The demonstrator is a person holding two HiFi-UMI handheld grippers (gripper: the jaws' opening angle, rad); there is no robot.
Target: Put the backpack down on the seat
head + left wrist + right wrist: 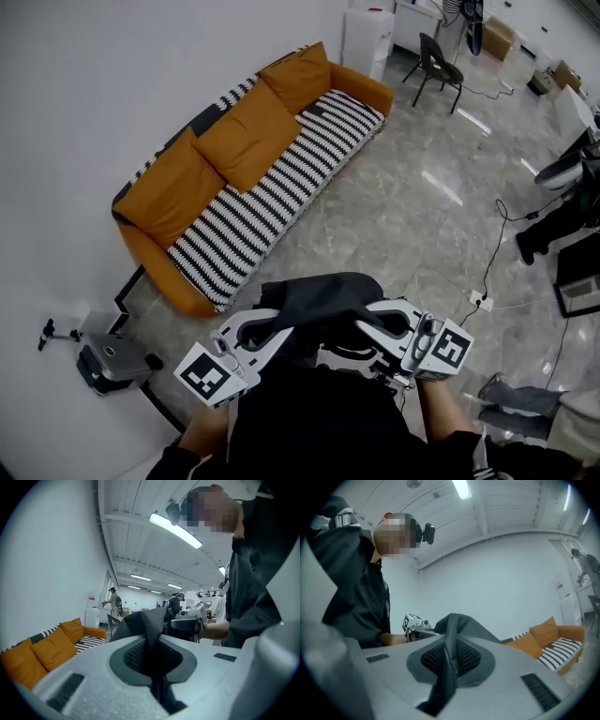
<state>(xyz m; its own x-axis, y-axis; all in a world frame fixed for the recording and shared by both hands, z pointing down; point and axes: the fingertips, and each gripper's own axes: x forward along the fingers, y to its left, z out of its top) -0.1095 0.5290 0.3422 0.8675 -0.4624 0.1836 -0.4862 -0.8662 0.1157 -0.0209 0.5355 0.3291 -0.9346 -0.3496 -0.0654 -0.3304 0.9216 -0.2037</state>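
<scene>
left gripper (157,670), right gripper (446,670): pinching black backpack (319,295) | sofa (366,89) ahead | grey box (111,356), perhaps a vacuum, beside it

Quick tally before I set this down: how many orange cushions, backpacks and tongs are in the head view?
Orange cushions: 3
Backpack: 1
Tongs: 2, left tongs and right tongs, both shut on it
Total: 6
</scene>
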